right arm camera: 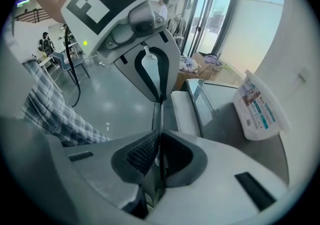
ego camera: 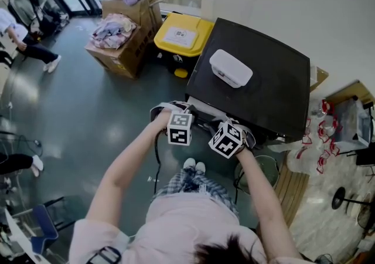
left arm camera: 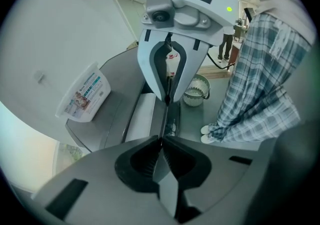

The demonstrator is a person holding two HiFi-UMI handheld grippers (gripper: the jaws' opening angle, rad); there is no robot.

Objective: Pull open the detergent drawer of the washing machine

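The washing machine (ego camera: 263,90) has a black top with a white lidded box (ego camera: 230,68) on it. Both grippers meet at its front edge, facing each other. My left gripper (ego camera: 176,110) (left arm camera: 161,141) is shut on a thin dark strip (left arm camera: 164,119) that runs edge-on along the machine's front, beside a white panel (left arm camera: 141,116). My right gripper (ego camera: 225,122) (right arm camera: 159,141) is shut on the same strip (right arm camera: 159,119) from the other end. Each gripper view shows the opposite gripper's white jaws closed on it. I cannot tell whether the strip belongs to the detergent drawer.
A yellow-lidded bin (ego camera: 183,35) and cardboard boxes of clothes (ego camera: 120,40) stand left of the machine. A wire basket (left arm camera: 196,89) sits on the floor by the person's plaid trousers (left arm camera: 260,84). Bags and clutter (ego camera: 343,122) lie to the right. People sit at the far left.
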